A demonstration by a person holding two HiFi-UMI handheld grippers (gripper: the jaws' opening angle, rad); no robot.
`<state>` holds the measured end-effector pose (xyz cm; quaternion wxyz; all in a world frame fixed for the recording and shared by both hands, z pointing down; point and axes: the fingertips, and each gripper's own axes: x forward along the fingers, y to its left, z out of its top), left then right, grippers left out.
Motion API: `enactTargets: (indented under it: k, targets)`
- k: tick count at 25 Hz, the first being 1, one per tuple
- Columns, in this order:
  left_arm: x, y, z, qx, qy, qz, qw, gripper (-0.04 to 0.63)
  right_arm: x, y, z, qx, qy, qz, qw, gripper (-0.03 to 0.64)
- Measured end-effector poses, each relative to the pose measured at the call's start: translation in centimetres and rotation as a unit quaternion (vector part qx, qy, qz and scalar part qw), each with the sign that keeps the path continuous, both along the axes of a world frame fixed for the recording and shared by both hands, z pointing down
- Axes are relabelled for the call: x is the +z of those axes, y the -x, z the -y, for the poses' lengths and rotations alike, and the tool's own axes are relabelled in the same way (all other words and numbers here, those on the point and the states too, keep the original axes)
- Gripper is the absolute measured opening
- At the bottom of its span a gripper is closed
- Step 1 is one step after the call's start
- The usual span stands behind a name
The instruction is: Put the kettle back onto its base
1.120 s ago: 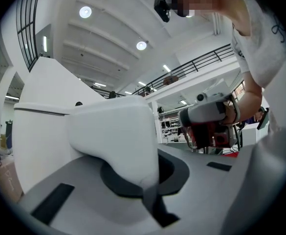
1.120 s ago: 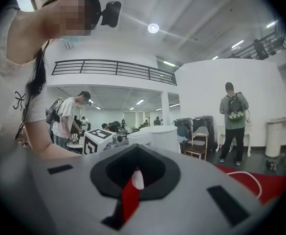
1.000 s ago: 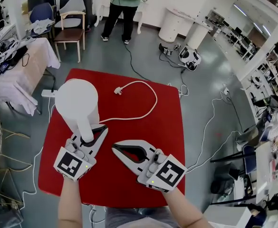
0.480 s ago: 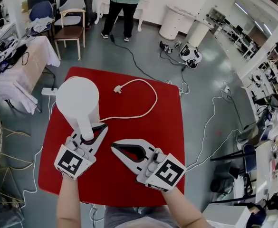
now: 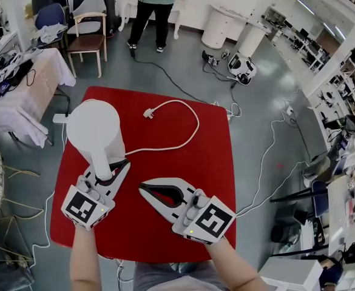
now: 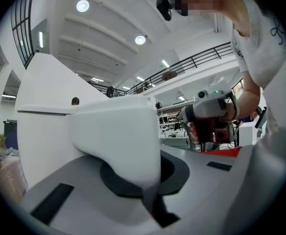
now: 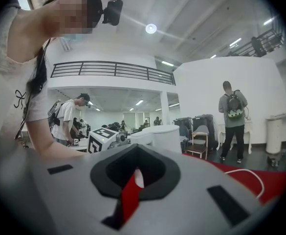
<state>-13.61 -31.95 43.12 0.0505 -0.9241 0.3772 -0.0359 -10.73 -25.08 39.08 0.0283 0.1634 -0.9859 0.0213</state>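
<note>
In the head view a white kettle [image 5: 95, 129] stands at the left of the red table [image 5: 183, 223]. My left gripper [image 5: 111, 167] is shut on its handle [image 5: 99, 162] from the near side. In the left gripper view the white handle [image 6: 118, 136] fills the space between the jaws. A white cord [image 5: 186, 135] runs out from under the kettle to a loose plug [image 5: 148, 113]; the base itself is hidden. My right gripper [image 5: 143, 188] hovers over the table's middle, shut and empty [image 7: 133, 180]. The kettle [image 7: 165, 137] shows ahead of it.
Behind the table a person [image 5: 153, 5] stands on the grey floor, with a wooden chair [image 5: 89, 38] to the left. A cloth-covered side table [image 5: 19, 96] lies left of the red table. Cables [image 5: 268, 162] trail over the floor at the right.
My left gripper and the kettle have shifted slightly to the left. The right gripper has stayed where it was.
</note>
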Motion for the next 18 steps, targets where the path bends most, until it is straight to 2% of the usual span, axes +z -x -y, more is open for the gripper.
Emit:
enactTargets:
  k: [4, 11, 14, 18]
  targets:
    - [-0.6, -0.1, 1.2, 0.007, 0.003, -0.013, 0.9999, 0.006, -0.2, 0.0, 0.3, 0.003, -0.002, 0.007, 1.0, 0.005]
    - [0.5, -1.2, 0.7, 0.019, -0.004, 0.009, 0.9998, 0.006, -0.1, 0.1, 0.0, 0.001, -0.001, 0.005, 1.0, 0.005]
    - [-0.1, -0.6, 1.6, 0.009, -0.003, -0.006, 0.9999, 0.006, -0.3, -0.2, 0.1, 0.003, -0.001, 0.008, 1.0, 0.005]
    - [0.3, 1.3, 2.1, -0.015, 0.018, -0.025, 0.9994, 0.006, -0.2, -0.4, -0.1, 0.002, 0.001, 0.009, 1.0, 0.005]
